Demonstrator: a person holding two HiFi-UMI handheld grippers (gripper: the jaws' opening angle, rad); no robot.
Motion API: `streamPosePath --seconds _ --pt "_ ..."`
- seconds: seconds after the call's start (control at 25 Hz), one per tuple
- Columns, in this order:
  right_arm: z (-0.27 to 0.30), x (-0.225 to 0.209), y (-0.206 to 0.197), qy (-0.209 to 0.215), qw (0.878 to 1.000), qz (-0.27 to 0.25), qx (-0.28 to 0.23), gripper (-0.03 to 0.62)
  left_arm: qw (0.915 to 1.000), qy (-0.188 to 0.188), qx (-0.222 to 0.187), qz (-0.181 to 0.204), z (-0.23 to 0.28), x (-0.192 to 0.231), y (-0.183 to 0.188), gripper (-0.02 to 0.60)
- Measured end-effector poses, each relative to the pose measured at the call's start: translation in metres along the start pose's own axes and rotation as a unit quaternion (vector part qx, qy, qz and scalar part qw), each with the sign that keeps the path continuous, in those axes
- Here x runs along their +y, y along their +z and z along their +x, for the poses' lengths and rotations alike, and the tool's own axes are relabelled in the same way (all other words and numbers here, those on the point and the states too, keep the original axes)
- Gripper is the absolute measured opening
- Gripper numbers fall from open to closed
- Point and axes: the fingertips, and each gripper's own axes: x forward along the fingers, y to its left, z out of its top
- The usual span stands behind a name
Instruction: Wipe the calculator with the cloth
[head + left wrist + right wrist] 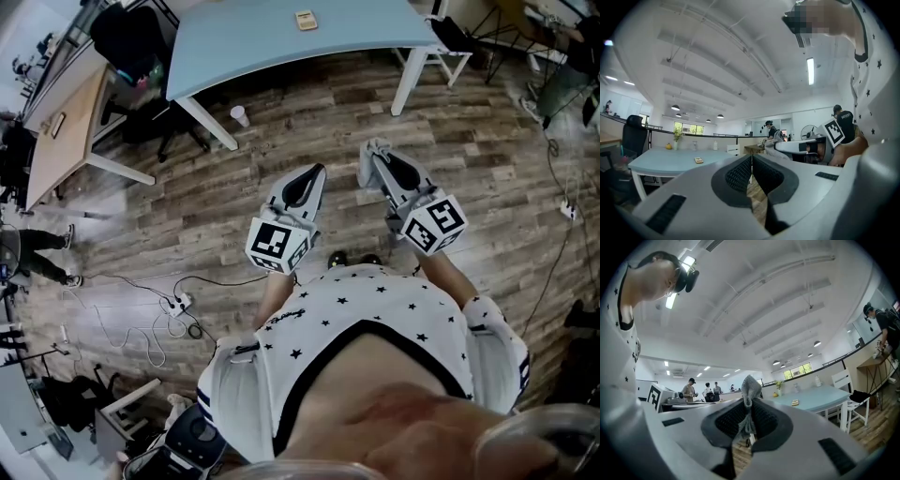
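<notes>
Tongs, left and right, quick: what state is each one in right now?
Left tongs: closed, nothing between them.
Right tongs: closed on the grey cloth.

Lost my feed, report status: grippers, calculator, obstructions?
Left gripper shut, empty. Right gripper shut on grey cloth. Tan calculator far off on pale-blue table. White cup on floor beside route.

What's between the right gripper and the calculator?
In the head view, only bare floor and table top separate the right gripper from the calculator.
</notes>
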Motion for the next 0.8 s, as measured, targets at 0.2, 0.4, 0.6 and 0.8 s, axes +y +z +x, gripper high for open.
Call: streamPosePath --seconds 0.2,0.4,0.6,0.8 --pt "0.008 -0.002 0.0 -0.006 1.0 0.005 0.002 0.037 1.0 0.001 0.003 -0.006 -0.005 0.009 -0.002 0.031" --pt "0.018 -0.005 0.004 -0.015 1.0 0.002 -0.003 0.037 1.0 0.006 0.002 -0.007 -0.011 0.023 -0.004 0.031" --pt "0.034 0.002 0.004 -0.015 1.0 0.005 -0.006 0.037 1.0 0.002 -0.005 -0.005 -0.015 0.04 0.0 0.031" --pt "0.045 0.007 0.0 -0.018 1.0 0.003 -0.004 0.037 1.0 -0.002 -0.006 -0.007 -0.018 0.053 -0.004 0.031"
